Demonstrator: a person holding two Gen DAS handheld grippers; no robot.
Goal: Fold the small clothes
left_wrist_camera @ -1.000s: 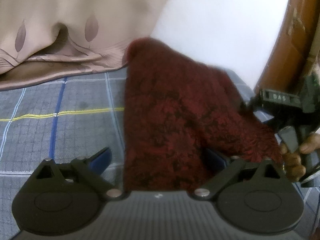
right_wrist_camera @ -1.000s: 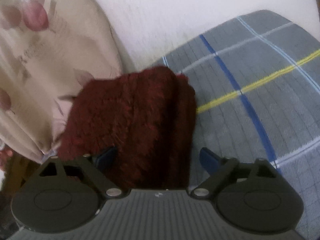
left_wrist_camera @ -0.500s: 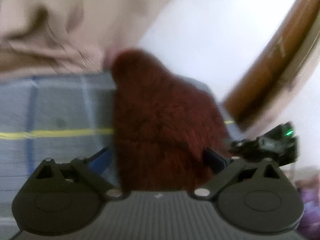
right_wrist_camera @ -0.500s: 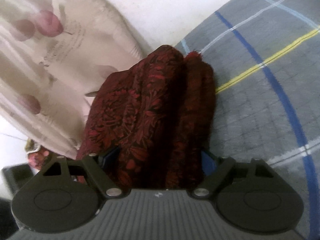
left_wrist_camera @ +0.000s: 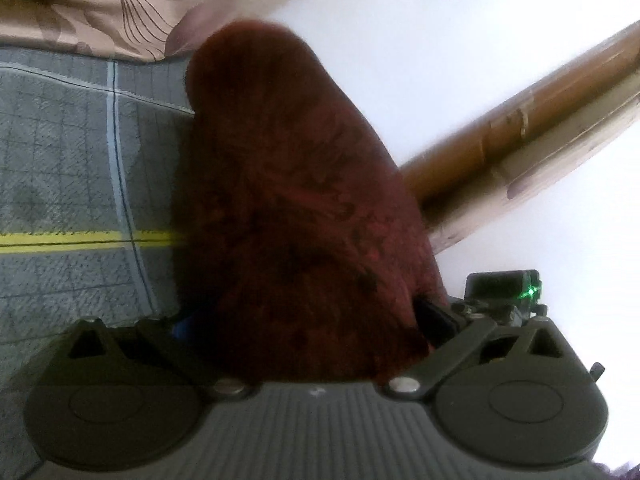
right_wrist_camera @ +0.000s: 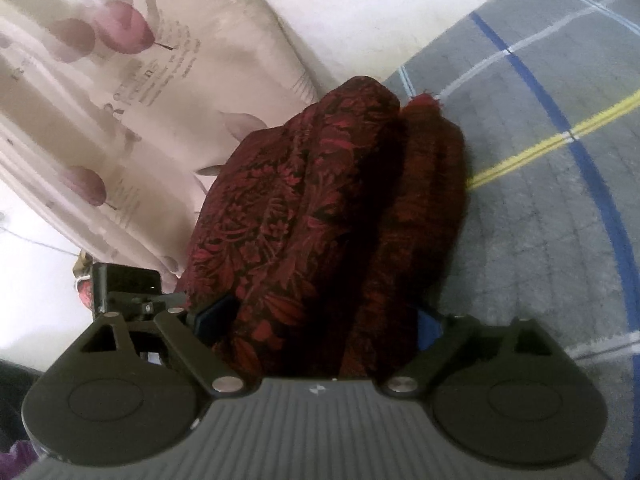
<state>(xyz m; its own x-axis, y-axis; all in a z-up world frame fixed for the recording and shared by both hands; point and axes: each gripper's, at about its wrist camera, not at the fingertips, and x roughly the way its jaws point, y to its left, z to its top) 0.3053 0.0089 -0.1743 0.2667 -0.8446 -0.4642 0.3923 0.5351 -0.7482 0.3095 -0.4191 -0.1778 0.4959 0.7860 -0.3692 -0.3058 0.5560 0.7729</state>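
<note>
A dark red flower-patterned garment [right_wrist_camera: 304, 216], folded into a thick bundle, lies on the grey checked bedsheet [right_wrist_camera: 540, 220] by the bed's edge. My right gripper [right_wrist_camera: 322, 322] has the bundle's near end between its blue fingers [right_wrist_camera: 216, 316]; its jaws stand wide and are opening, and the cloth fills the gap. In the left wrist view the same garment [left_wrist_camera: 296, 208] rises as a blurred hump between the spread jaws of my left gripper [left_wrist_camera: 310, 320], hiding most of both fingers. Each gripper shows at the edge of the other's view, so they sit side by side.
A beige patterned curtain [left_wrist_camera: 80, 4] hangs behind the bed, and a pale printed fabric [right_wrist_camera: 120, 100] lies left of the garment. A white wall [left_wrist_camera: 420, 40] and a brown wooden frame [left_wrist_camera: 520, 128] stand to the right. The sheet carries blue and yellow stripes [right_wrist_camera: 552, 144].
The left gripper has swung and tilted, so the bundle now fills its gap and the wooden frame slants. The right gripper came closer to the bundle, which narrowed into a taller stack.
</note>
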